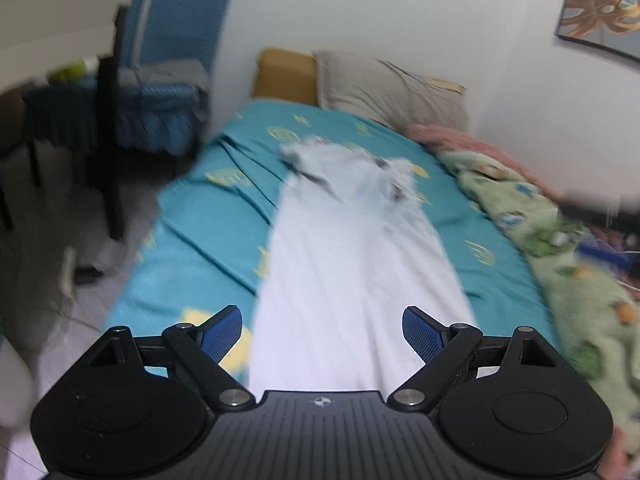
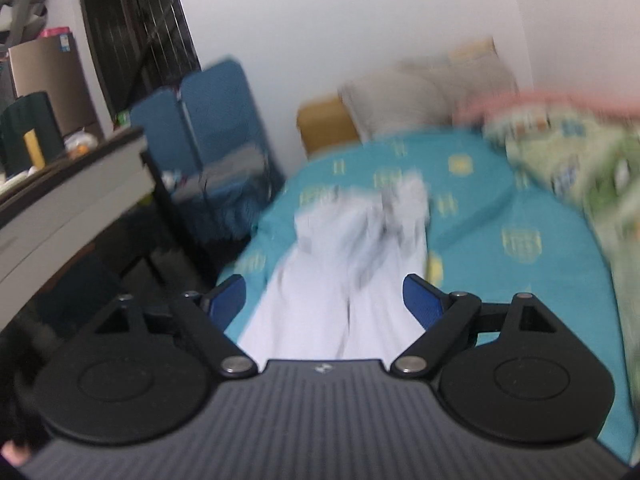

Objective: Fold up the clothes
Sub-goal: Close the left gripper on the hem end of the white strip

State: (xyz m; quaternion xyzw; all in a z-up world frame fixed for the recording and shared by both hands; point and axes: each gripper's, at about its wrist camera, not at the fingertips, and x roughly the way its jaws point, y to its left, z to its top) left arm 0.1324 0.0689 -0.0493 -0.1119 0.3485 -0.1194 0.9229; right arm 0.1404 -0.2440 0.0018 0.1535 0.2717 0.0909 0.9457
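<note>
Tongs, left [image 1: 322, 330] & right [image 2: 324, 300], both wide apart, empty, above white garment [image 1: 352, 264].

A white garment [image 1: 352, 264], marked with grey at its far end, lies on a teal bedsheet [image 1: 224, 208] printed with pale yellow motifs, beside a light green blanket [image 1: 560, 264] patterned in darker green, blue and orange and edged by a pink cover [image 1: 460, 138]. A beige pillow [image 1: 384, 92] rests against a mustard-brown headboard [image 1: 286, 76] below a white wall [image 1: 380, 12] hung with a gold-leaf print [image 1: 600, 4]. A blue-covered chair [image 1: 176, 60] stands nearby; both grippers are black with blue pads [image 1: 222, 334].
</note>
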